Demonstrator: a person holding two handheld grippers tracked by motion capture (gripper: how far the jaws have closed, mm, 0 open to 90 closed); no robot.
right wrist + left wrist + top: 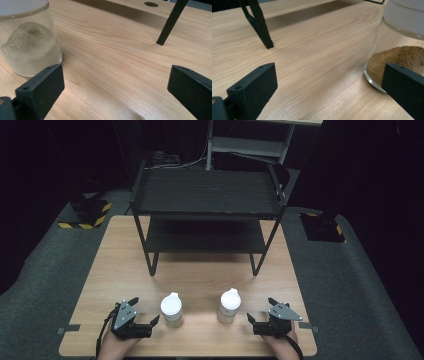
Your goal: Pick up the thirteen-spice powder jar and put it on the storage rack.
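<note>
While both jars stand upright between the hands, the left jar [171,309] is found just inside the wide-open left gripper [141,311], and the right jar [229,306] just inside the wide-open right gripper [261,310].

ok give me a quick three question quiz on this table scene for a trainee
1. True or false: the left gripper is shut on a jar.
2. Which jar holds the darker, brown powder? A) the left jar B) the right jar
3. Fill in: both jars stand on the table in front of the black ____.

Key: 1. False; its jaws stand open with bare table between them, as do those of the right gripper. 2. A; the left gripper view shows brown powder, the right gripper view pale beige. 3. shelf rack.
</note>
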